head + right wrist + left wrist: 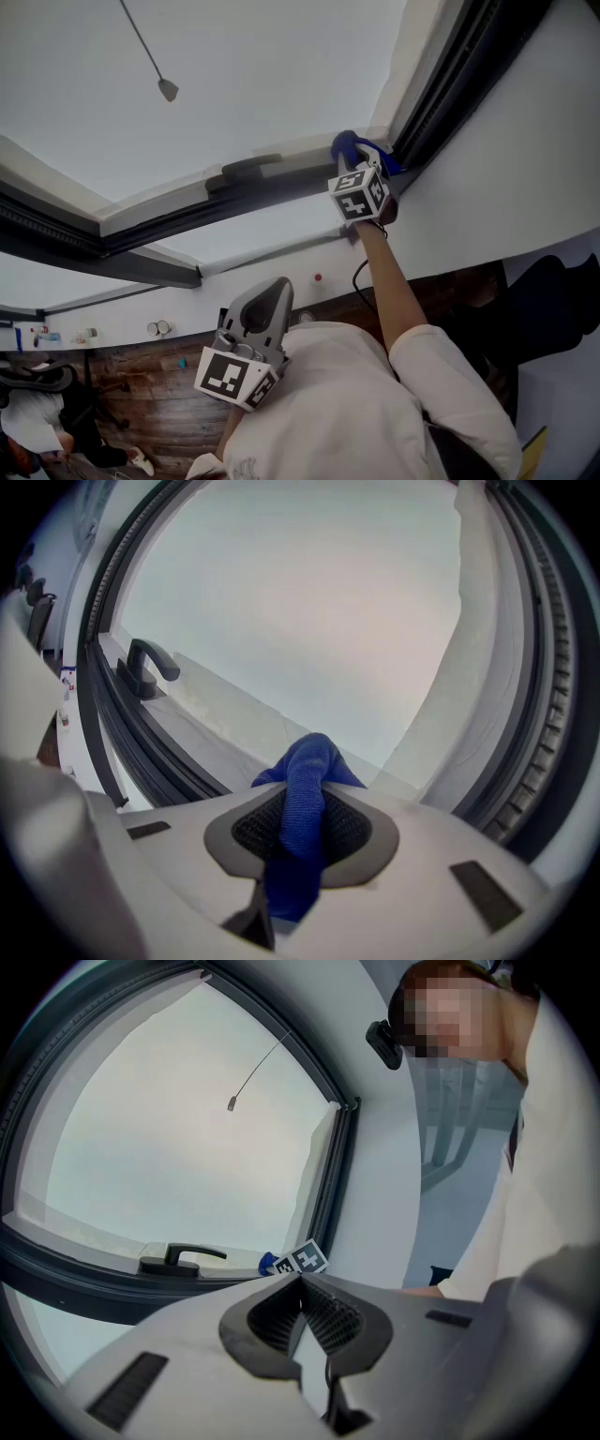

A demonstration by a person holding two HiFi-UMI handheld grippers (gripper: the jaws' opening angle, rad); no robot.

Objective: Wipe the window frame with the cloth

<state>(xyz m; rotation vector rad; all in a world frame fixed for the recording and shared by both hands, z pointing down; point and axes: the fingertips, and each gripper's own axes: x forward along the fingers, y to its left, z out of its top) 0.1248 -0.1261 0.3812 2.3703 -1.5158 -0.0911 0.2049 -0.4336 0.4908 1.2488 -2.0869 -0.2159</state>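
Note:
My right gripper (354, 155) is raised to the window's corner and shut on a blue cloth (305, 789). The cloth's bunched tip (349, 144) rests against the pale window frame (225, 719) where the lower rail meets the side rail. A black window handle (248, 170) sits on the frame to the left of the cloth. My left gripper (267, 305) is held low near the person's chest, its jaws shut with nothing between them (300, 1283). In the left gripper view the marker cube of the right gripper (302, 1261) shows beside the cloth.
A dark seal and track (450, 80) runs up the right side of the window. A thin pull cord with a small weight (167, 89) hangs across the glass. White wall (525, 169) lies to the right, wooden panelling (141, 394) below.

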